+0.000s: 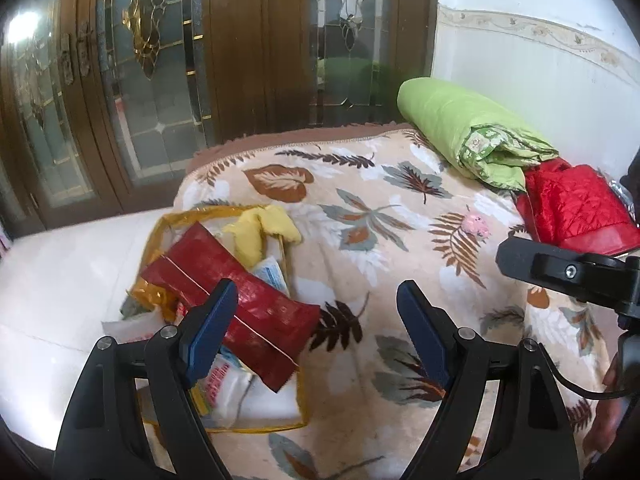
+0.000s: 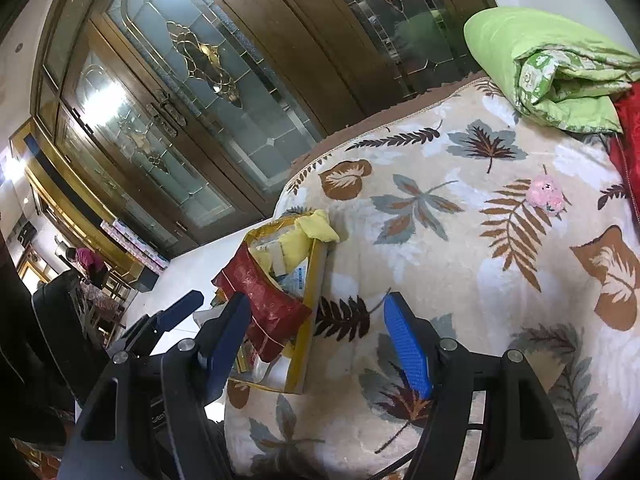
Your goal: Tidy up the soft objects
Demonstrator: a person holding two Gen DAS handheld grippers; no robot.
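On the leaf-patterned blanket (image 1: 360, 184) lies a clear storage bag with yellow trim (image 1: 224, 428) at the bed's left edge. Its red flap (image 1: 248, 300) is folded open and a yellow cloth (image 1: 256, 232) spills over the rim. A small pink plush toy (image 1: 476, 226) lies on the blanket towards the right. My left gripper (image 1: 316, 320) hovers open over the bag's near corner, nothing between its fingers. In the right wrist view my right gripper (image 2: 316, 340) is open and empty beside the bag (image 2: 316, 280), with the yellow cloth (image 2: 316, 228) and pink toy (image 2: 546, 196) beyond.
A rolled green quilt (image 1: 460, 128) and a red quilted item (image 1: 572, 208) lie at the bed's far right. Wooden glass-panelled doors (image 1: 160, 80) stand behind, with white floor (image 1: 60, 280) left of the bed. A person (image 2: 90, 262) sits far off at the left.
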